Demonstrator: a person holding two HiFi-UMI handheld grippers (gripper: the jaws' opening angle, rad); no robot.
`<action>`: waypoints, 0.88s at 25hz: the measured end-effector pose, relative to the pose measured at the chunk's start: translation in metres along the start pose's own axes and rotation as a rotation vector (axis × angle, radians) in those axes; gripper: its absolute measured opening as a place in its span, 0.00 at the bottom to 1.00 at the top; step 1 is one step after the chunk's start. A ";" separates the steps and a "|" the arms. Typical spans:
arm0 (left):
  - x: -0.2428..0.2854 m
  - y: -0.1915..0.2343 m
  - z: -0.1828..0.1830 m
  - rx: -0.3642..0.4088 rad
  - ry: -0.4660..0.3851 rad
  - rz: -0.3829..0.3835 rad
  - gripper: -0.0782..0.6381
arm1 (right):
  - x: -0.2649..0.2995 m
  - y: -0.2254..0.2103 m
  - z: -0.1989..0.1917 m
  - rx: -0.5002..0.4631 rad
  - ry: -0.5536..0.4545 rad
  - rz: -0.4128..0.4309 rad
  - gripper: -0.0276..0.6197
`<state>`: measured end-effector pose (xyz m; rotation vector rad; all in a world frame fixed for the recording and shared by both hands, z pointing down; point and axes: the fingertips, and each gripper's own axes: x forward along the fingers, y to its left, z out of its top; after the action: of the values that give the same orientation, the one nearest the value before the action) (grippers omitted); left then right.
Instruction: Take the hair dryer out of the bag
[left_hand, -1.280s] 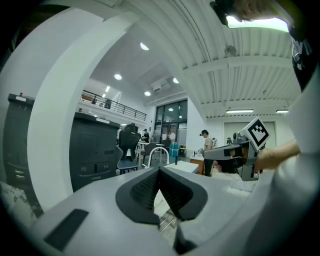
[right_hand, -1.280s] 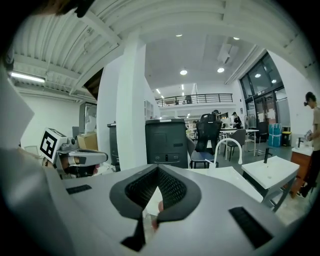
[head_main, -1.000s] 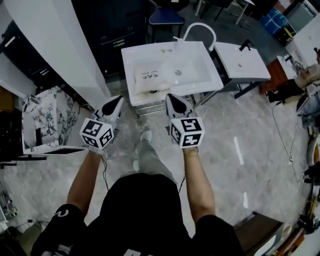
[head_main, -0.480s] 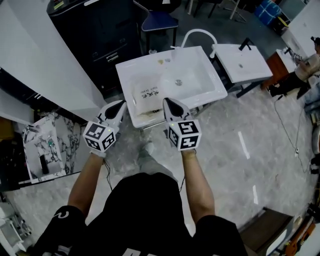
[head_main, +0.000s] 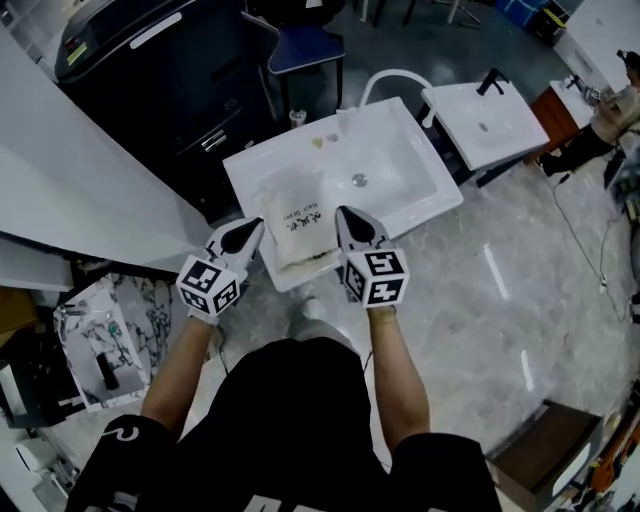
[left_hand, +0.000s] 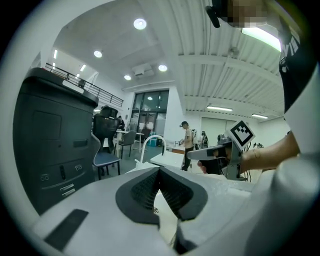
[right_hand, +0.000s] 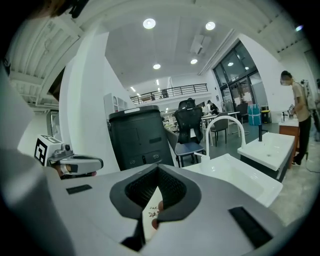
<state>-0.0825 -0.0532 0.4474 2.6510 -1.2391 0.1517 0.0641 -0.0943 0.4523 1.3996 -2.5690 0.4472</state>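
White bag (head_main: 298, 215) with dark print lies in the left part of the sink (head_main: 430, 185) in the head view. The left gripper (head_main: 250, 229) and right gripper (head_main: 351, 214) hang at the sink's front rim, one on each side of the bag.

Left gripper view: jaws pressed together, empty.

Right gripper view: jaws likewise closed and empty, with the bag below them.

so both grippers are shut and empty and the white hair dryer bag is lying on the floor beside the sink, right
Not quite. The white bag lies in the sink, at the left of the basin, not on the floor beside it; the head view shows this. The rest holds: the left gripper and the right gripper are both shut and empty.
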 end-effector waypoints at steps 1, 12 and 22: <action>0.004 0.003 -0.001 0.001 0.005 -0.008 0.10 | 0.004 -0.004 0.000 0.006 0.001 -0.007 0.03; 0.029 0.021 -0.010 -0.007 0.029 -0.057 0.10 | 0.017 -0.028 0.000 0.035 0.008 -0.066 0.03; 0.059 0.014 -0.028 0.012 0.077 -0.196 0.10 | -0.004 -0.051 -0.018 0.091 -0.029 -0.180 0.03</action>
<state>-0.0552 -0.0997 0.4874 2.7296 -0.9510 0.2281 0.1097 -0.1111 0.4766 1.6621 -2.4436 0.5236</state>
